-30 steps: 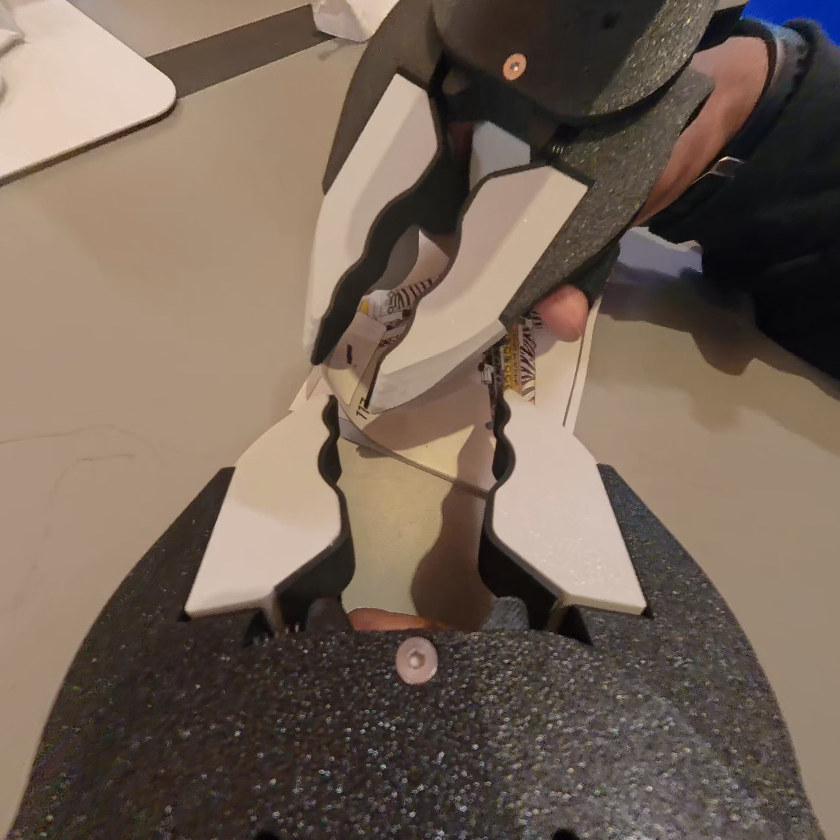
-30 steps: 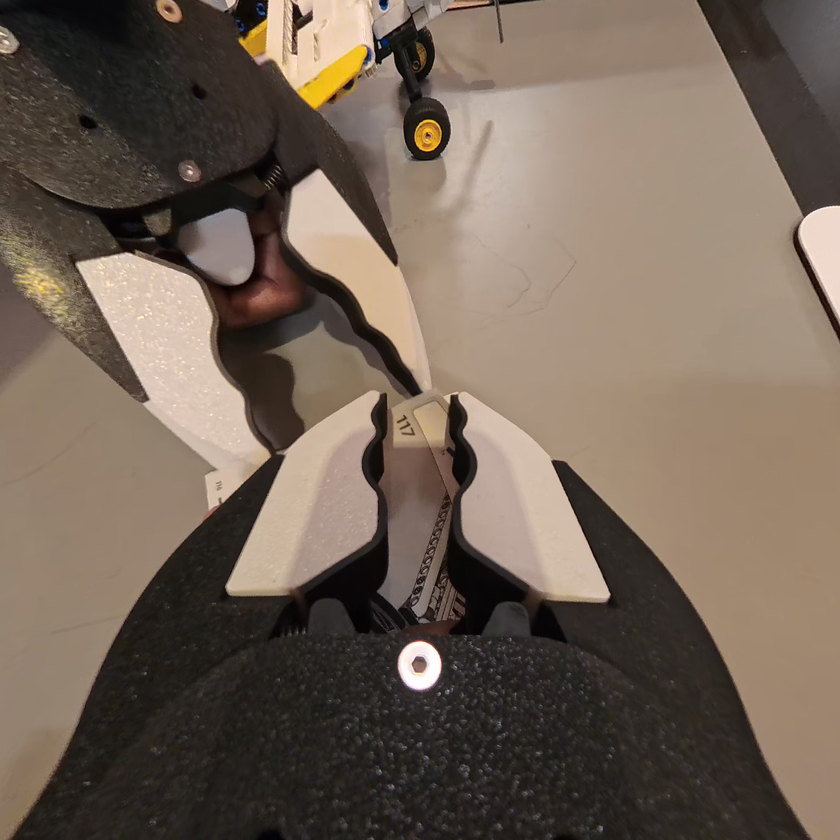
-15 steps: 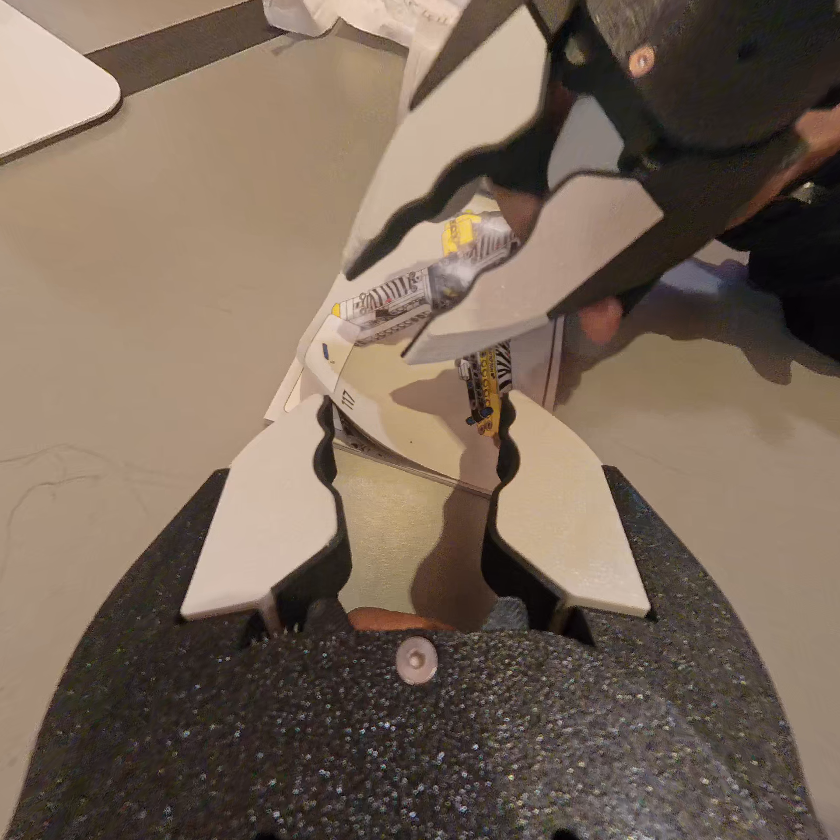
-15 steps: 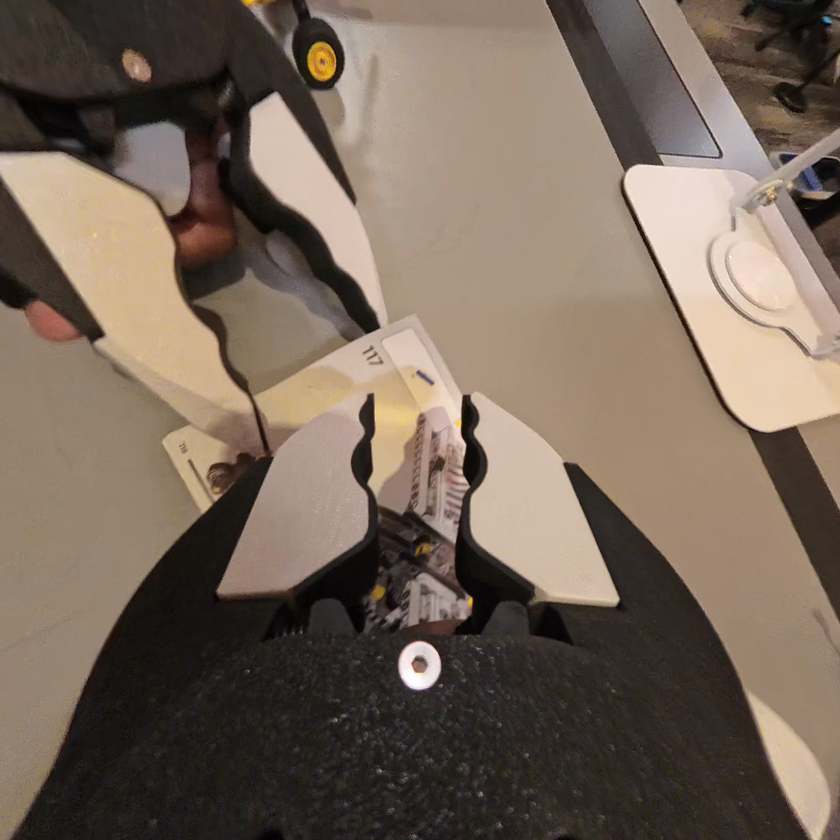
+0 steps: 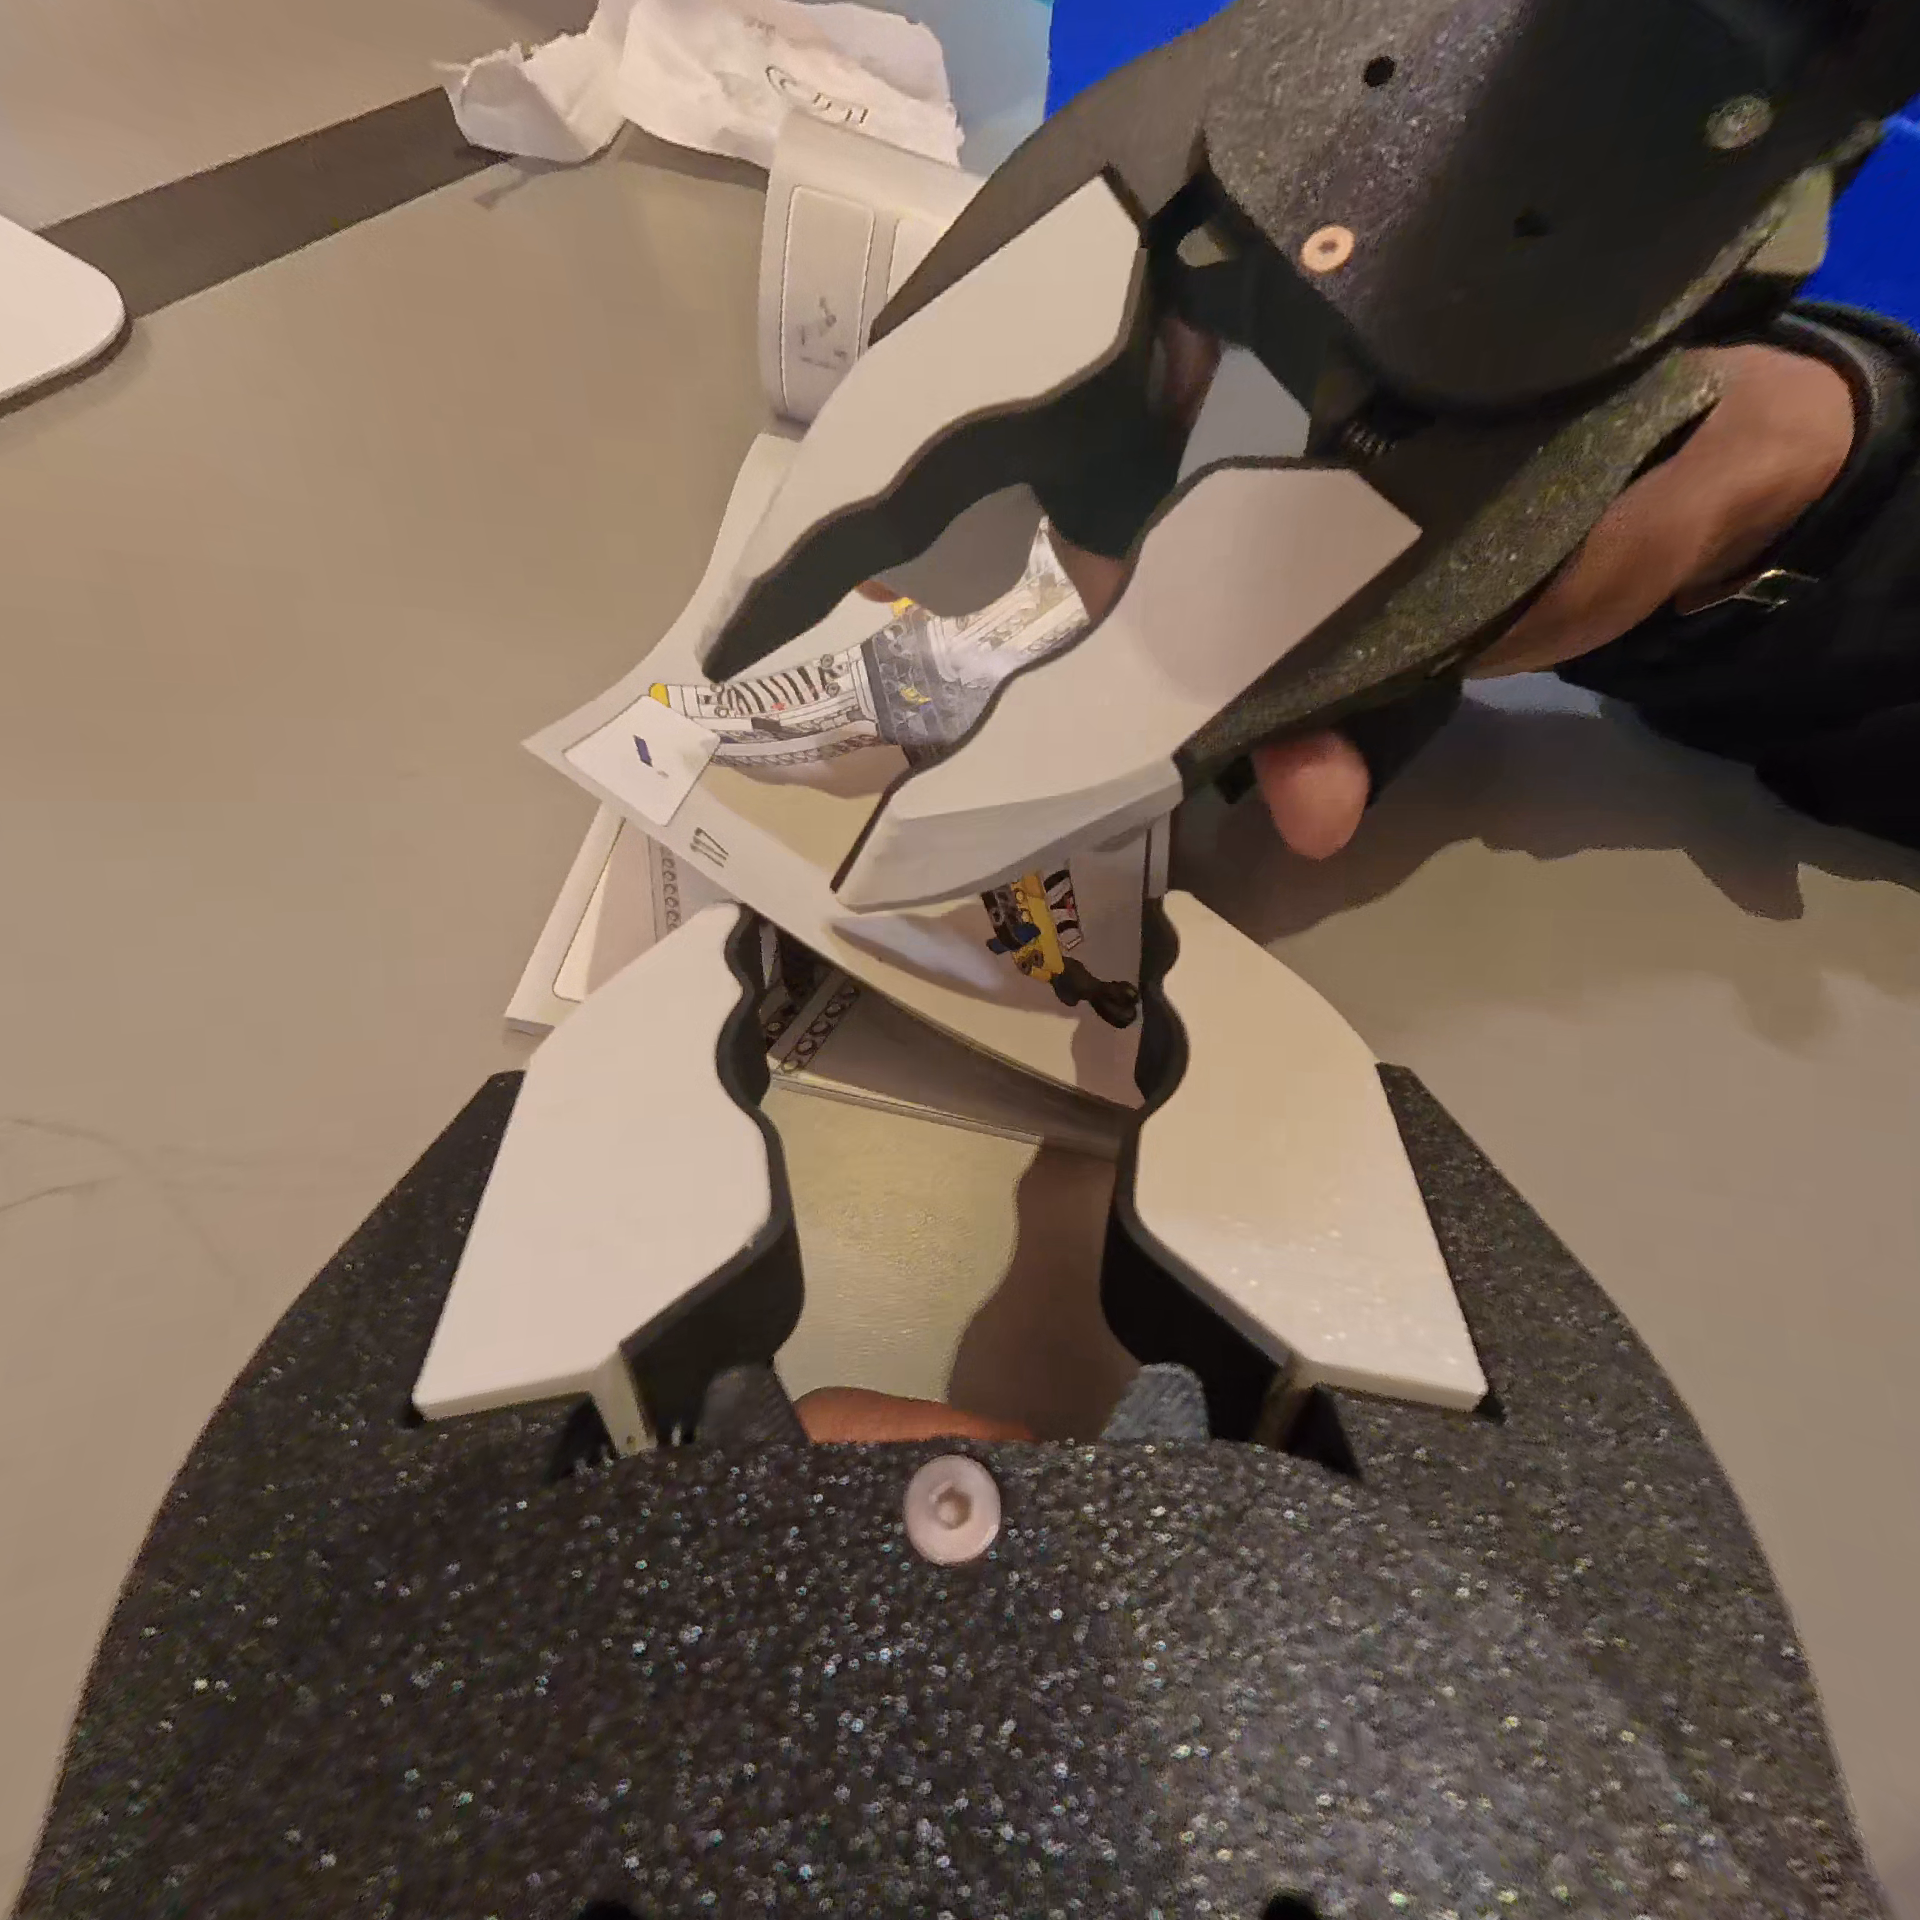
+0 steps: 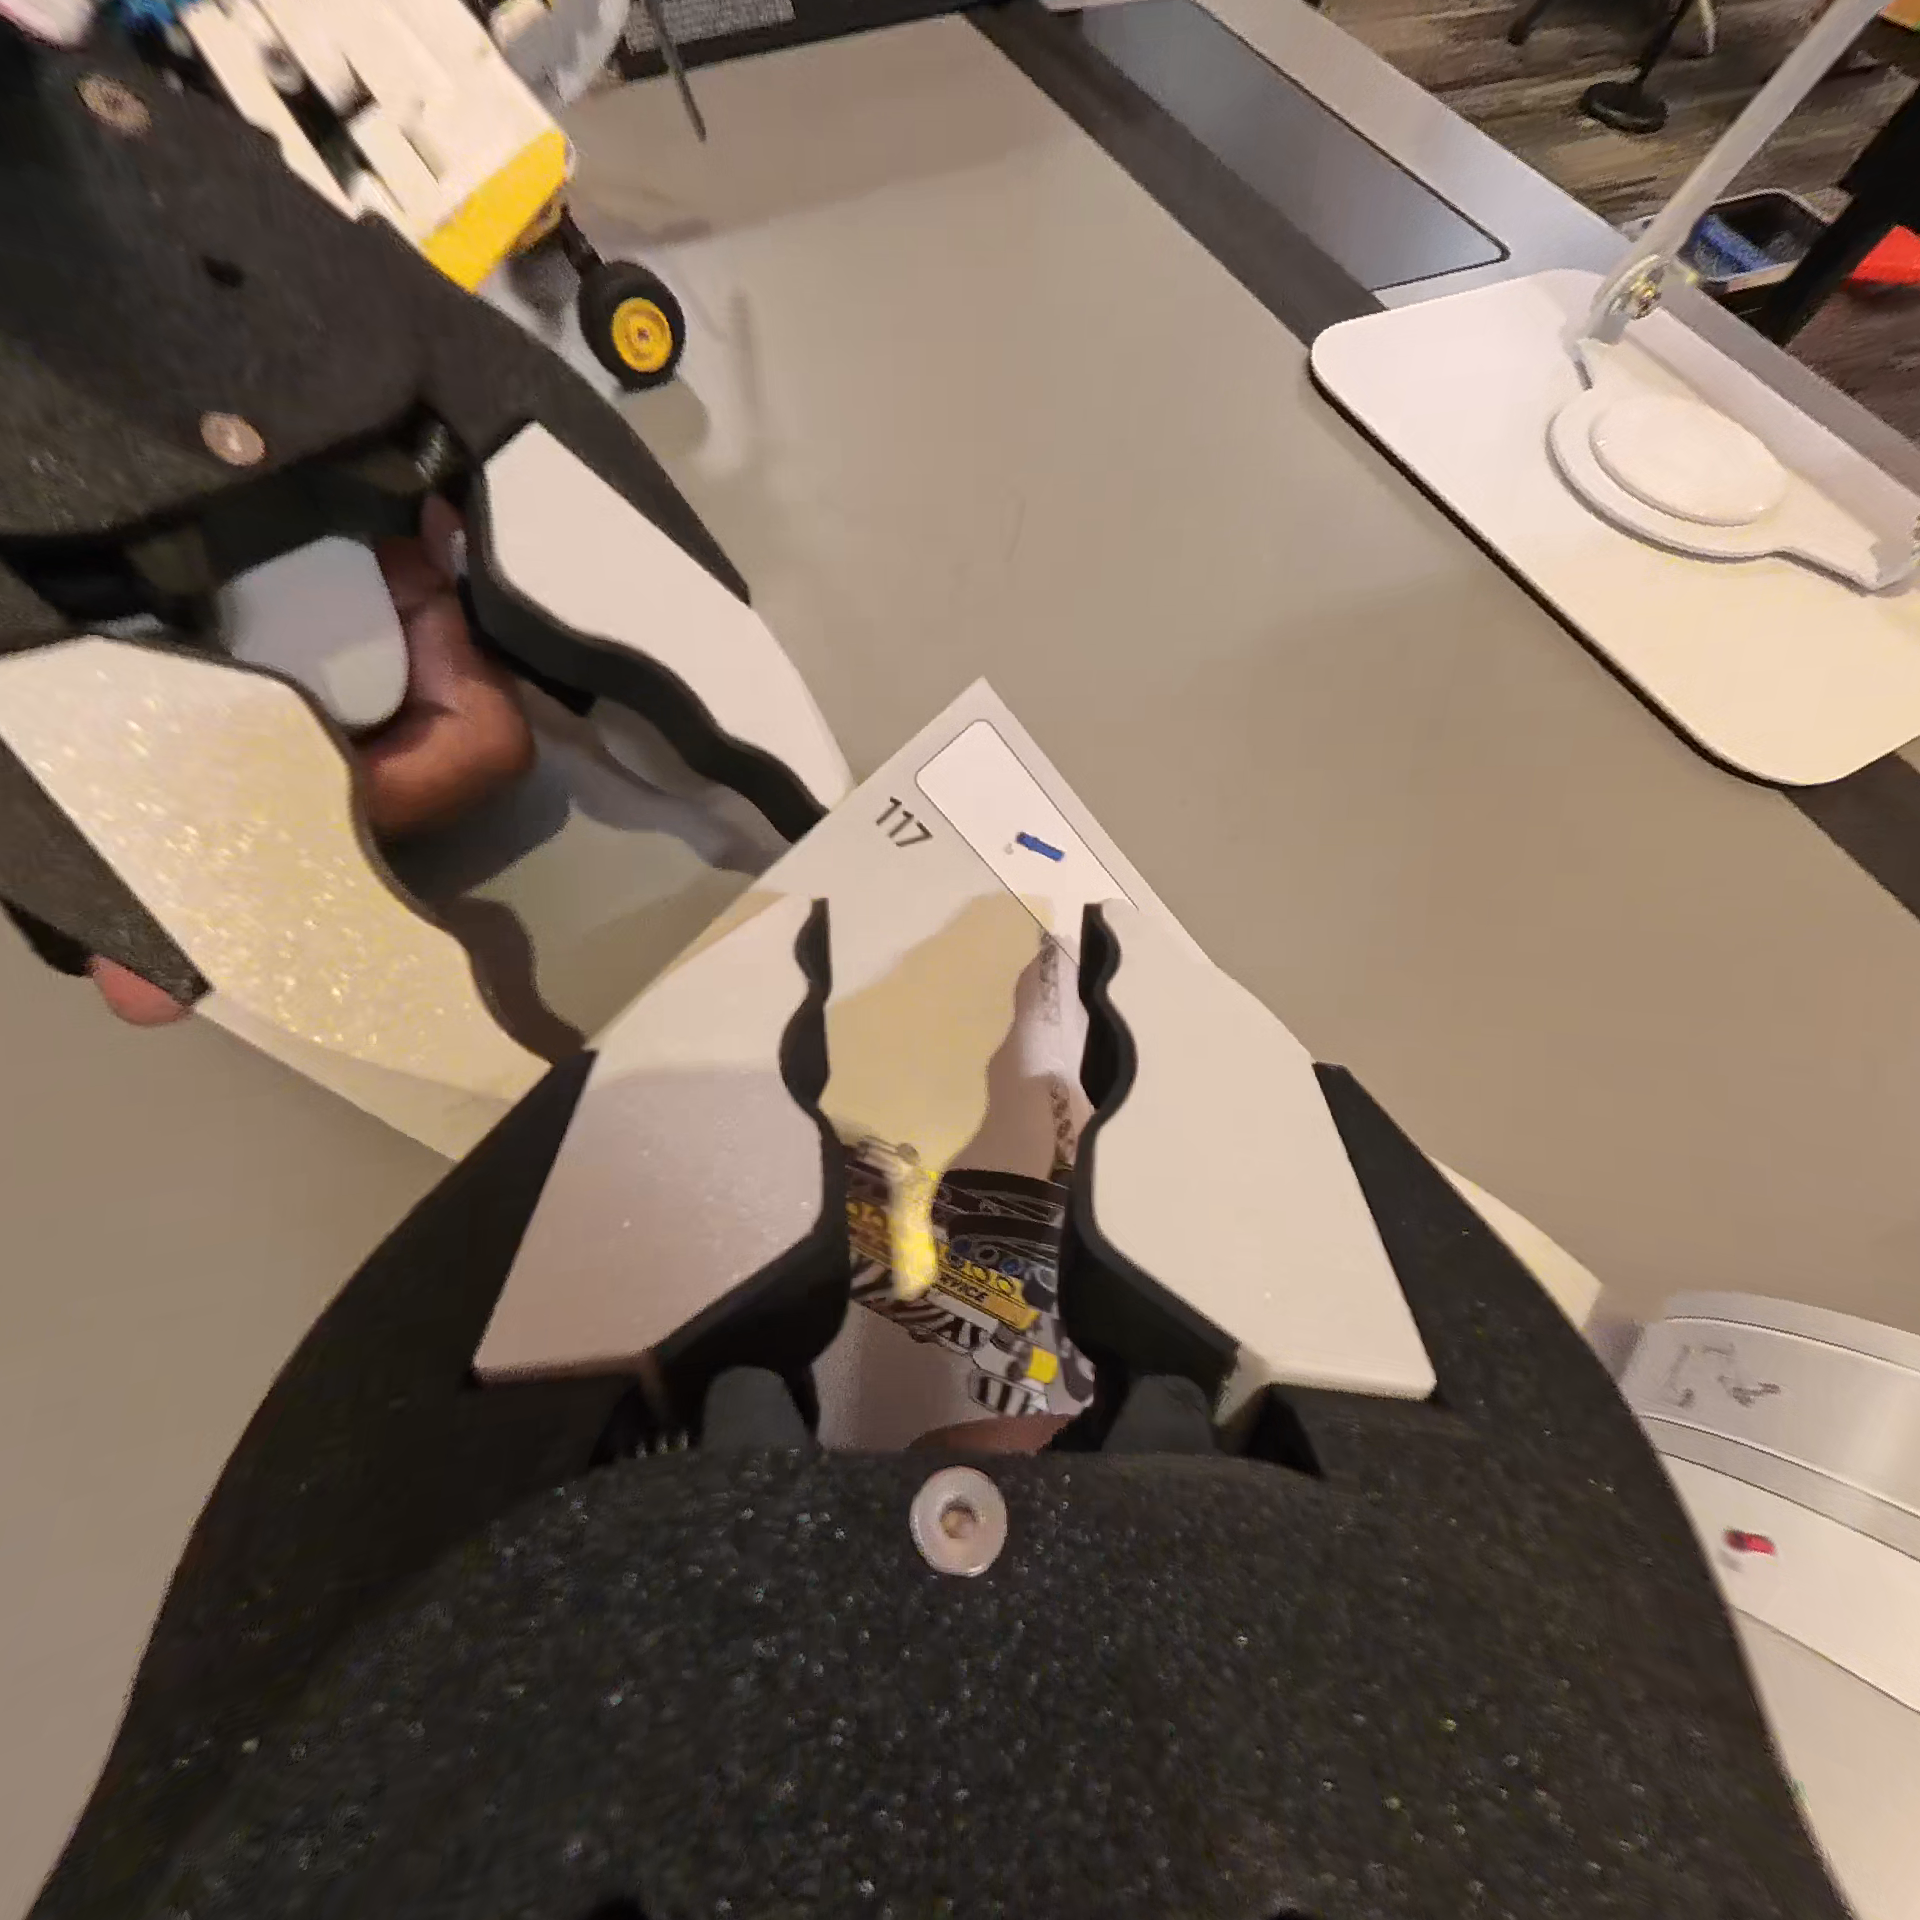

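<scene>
Over the last second our right gripper (image 6: 954, 909) has spread its jaws wider, and it's pinching nothing now. The curled booklet page (image 6: 935, 800) just lies under its fingers, poking out past the tips. Our left gripper (image 5: 948, 920) stays spread wide and empty, hovering over the near edge of the instruction booklet (image 5: 582, 966), its tips just beside the right one's lower finger.

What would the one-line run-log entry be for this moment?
left gripper: open, over booklet | right gripper: open, above lifted page, grasp unclear | toy vehicle behind on table
</scene>
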The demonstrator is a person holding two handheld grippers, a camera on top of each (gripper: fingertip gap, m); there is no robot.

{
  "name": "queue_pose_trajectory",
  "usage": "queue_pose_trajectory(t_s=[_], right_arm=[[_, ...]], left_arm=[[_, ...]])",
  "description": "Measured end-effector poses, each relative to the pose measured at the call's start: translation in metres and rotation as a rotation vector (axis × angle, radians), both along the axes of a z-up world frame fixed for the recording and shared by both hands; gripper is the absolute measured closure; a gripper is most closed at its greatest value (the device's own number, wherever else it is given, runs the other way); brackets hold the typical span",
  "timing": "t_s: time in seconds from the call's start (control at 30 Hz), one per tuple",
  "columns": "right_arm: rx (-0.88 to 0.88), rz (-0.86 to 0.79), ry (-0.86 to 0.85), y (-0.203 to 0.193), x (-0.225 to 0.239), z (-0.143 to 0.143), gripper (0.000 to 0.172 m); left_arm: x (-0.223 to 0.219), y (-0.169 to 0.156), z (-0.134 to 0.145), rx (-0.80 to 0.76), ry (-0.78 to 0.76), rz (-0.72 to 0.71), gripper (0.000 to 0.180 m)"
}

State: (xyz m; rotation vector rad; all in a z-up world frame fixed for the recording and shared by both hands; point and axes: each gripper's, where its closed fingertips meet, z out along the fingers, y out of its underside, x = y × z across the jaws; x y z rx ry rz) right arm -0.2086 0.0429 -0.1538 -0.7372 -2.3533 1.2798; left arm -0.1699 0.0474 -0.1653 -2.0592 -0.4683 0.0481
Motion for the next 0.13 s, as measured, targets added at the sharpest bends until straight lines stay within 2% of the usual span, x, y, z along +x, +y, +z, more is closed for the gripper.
queue_pose_trajectory(t_s=[0.13], right_arm=[[-0.053,-0.009,-0.019,-0.0054,0.0015,0.0064,0.120]], left_arm=[[0.0038,0.0028,0.0045,0.026,0.024,-0.023,0.110]])
